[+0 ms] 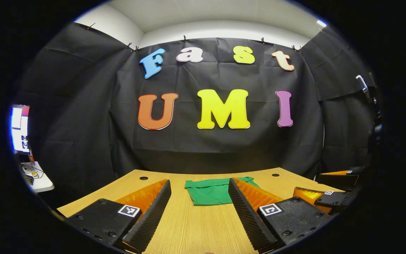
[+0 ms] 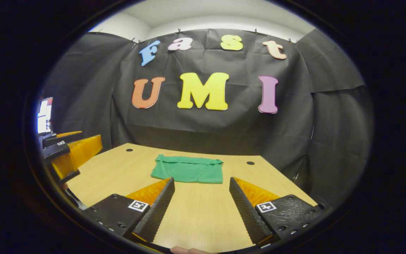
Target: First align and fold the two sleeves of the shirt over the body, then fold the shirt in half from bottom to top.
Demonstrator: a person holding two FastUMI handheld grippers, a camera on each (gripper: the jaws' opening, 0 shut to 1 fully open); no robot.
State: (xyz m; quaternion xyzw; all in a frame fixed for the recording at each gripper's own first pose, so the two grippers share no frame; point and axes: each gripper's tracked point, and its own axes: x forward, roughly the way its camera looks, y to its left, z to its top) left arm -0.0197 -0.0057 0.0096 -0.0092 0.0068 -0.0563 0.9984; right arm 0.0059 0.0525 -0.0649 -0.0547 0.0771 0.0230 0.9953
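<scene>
On the wooden table (image 2: 203, 211), 1 green shirt (image 2: 188, 170) (folded), 2 grippers, left gripper (image 1: 199, 183), right gripper (image 2: 202, 180), jaws wide, empty

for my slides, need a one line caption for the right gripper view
Open right gripper poised above the wooden table, facing a folded green shirt.

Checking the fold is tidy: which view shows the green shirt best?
The right gripper view: the shirt lies whole and unblocked on the table. In the left gripper view a finger of the hand-held gripper covers its right part.
</scene>
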